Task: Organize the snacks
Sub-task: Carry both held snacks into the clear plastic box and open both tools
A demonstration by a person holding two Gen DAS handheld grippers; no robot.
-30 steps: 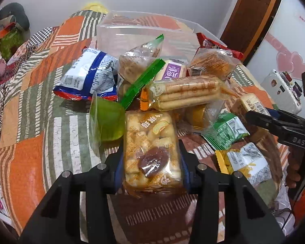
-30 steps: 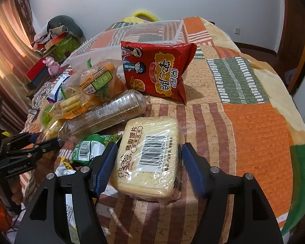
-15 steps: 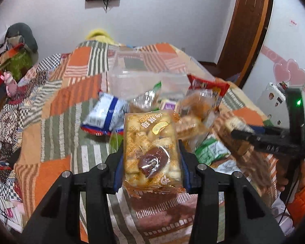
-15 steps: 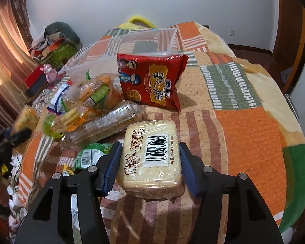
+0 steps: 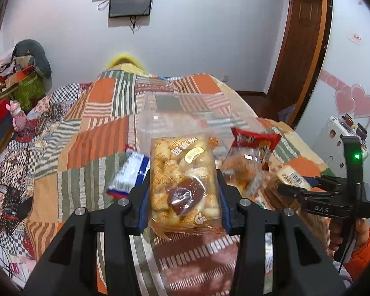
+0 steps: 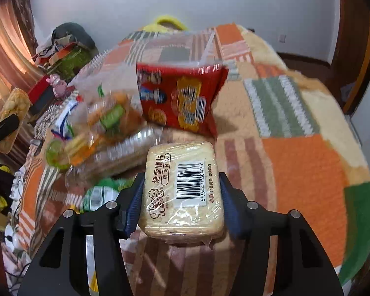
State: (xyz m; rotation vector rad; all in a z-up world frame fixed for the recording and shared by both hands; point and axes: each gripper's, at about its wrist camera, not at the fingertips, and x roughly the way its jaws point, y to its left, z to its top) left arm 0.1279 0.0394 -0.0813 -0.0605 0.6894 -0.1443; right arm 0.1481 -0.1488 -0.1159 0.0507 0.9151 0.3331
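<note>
My left gripper (image 5: 183, 197) is shut on a clear bag of small yellow buns (image 5: 183, 180) and holds it above the bed. My right gripper (image 6: 180, 197) is shut on a pale wrapped block of toasted bun slices with a barcode (image 6: 182, 190), also lifted; it shows in the left wrist view (image 5: 292, 178). A clear plastic bin (image 5: 185, 113) stands on the quilt behind the snack pile. A red chip bag (image 6: 180, 96) leans against the bin (image 6: 165, 51). A blue and white bag (image 5: 129, 175) lies left of the pile.
Loose snacks lie in a heap: a biscuit sleeve (image 6: 116, 155), an orange bread bag (image 6: 113, 116), a green packet (image 6: 101, 192). The patchwork quilt (image 6: 303, 162) stretches right. Clutter and a pink toy (image 5: 17, 116) sit at the left. A door (image 5: 301, 44) stands at the right.
Both grippers have risen off the quilt with their packs and tilted up. The snack pile now sits lower and farther away in both views.
</note>
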